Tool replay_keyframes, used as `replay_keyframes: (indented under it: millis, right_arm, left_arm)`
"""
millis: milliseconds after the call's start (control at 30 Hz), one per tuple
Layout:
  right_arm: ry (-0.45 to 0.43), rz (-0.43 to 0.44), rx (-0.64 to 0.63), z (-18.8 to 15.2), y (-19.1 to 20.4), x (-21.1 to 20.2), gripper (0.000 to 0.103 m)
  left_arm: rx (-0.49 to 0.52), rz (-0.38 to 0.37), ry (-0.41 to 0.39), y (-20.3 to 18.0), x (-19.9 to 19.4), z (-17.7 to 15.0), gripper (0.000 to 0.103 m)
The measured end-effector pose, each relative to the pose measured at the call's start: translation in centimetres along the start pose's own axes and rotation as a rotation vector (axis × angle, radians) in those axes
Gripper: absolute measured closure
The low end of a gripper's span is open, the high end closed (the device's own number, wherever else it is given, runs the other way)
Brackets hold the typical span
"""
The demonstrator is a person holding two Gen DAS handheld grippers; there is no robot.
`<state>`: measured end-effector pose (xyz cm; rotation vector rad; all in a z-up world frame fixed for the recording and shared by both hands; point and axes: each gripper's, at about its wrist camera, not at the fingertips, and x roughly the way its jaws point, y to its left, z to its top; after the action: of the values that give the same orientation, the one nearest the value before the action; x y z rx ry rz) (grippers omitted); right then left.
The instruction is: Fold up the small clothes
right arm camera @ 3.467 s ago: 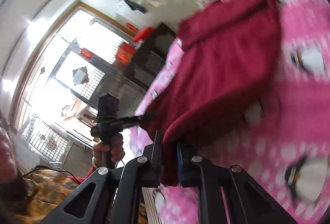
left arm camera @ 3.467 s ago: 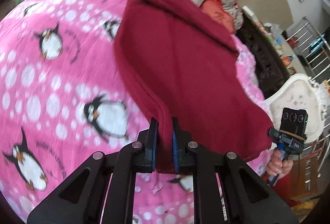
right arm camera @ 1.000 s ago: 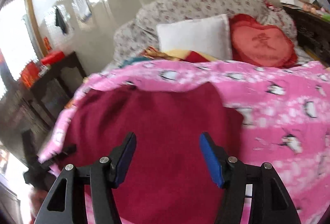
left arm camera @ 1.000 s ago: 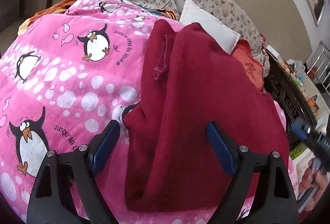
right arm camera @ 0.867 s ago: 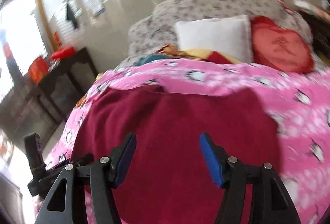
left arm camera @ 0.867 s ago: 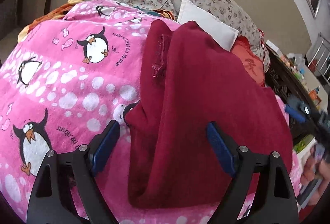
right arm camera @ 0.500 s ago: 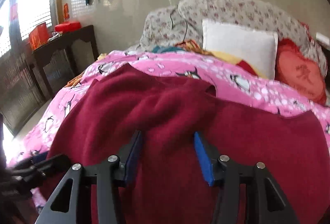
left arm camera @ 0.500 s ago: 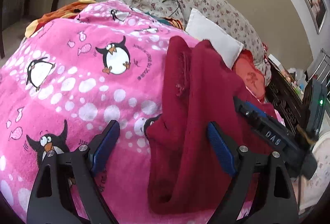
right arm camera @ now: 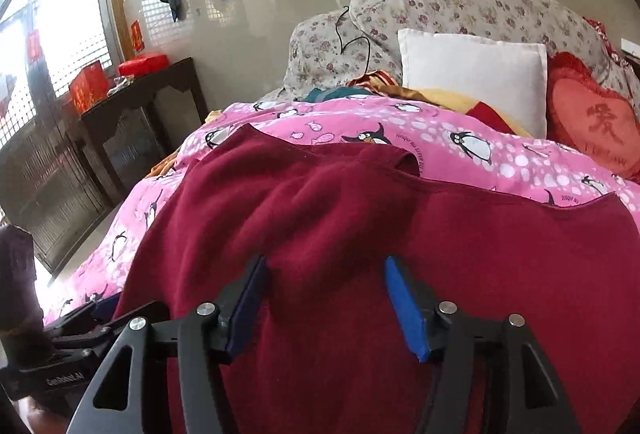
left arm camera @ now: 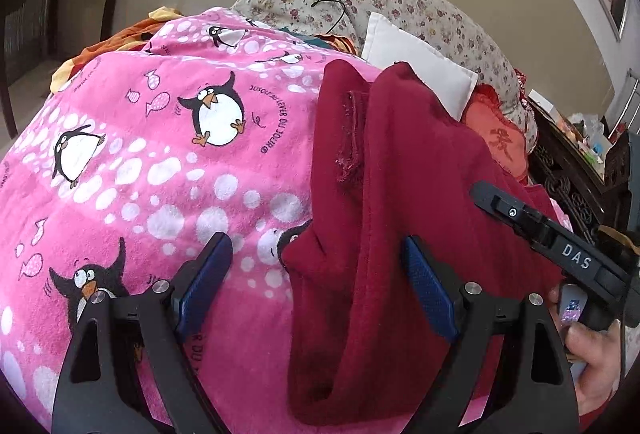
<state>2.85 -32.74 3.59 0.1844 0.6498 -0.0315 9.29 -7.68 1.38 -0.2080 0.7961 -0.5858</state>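
A dark red fleece garment [left arm camera: 404, 202] lies folded over on a pink penguin blanket [left arm camera: 140, 162]. It also fills the right wrist view [right arm camera: 360, 242]. My left gripper [left arm camera: 316, 274] is open and empty, with its jaws spread over the garment's near left edge. My right gripper [right arm camera: 324, 298] is open and empty, close above the middle of the garment. The right gripper's body shows in the left wrist view [left arm camera: 560, 254], over the garment's right side. The left gripper shows at the lower left of the right wrist view [right arm camera: 76, 318].
At the head of the bed are a white pillow [right arm camera: 472, 74], a red heart cushion [right arm camera: 596, 122] and a floral quilt [right arm camera: 460, 10]. A dark side table [right arm camera: 132, 114] stands left of the bed. Dark carved furniture [left arm camera: 568, 174] stands to the right.
Both grippers let go of the garment and opened, and it now lies on the blanket. The right gripper has since swung over the garment toward the left one and come closer to the cloth.
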Motion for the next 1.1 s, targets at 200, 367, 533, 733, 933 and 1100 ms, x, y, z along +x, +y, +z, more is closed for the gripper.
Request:
replay_keyframes:
  millis: [200, 367, 533, 733, 933, 1100]
  right_arm:
    - [-0.006, 0.065, 0.059, 0.0, 0.4, -0.9, 0.034]
    - [-0.009, 0.138, 0.062, 0.2, 2.2, -1.5, 0.028]
    - [0.043, 0.129, 0.061, 2.1, 4.5, -0.8, 0.025]
    - [0.273, 0.011, -0.063, 5.4, 9.8, 4.4, 0.024]
    - [0.395, -0.189, -0.223, 5.6, 13.6, 9.2, 0.003]
    - [0.329, -0.239, -0.269, 5.1, 13.8, 9.9, 0.014]
  left_arm:
    - [0.001, 0.001, -0.001, 0.0, 0.0, 0.0, 0.016]
    - [-0.005, -0.014, 0.009, 0.1, -0.1, -0.1, 0.016]
    - [0.006, -0.071, 0.06, 0.5, -0.6, -0.2, 0.016]
    - [0.051, -0.052, 0.101, 0.2, -1.0, -0.6, 0.016]
    - [0.003, -0.117, 0.135, 1.5, -1.7, -0.2, 0.016]
    - [0.003, -0.113, 0.136, 1.5, -1.7, -0.2, 0.016]
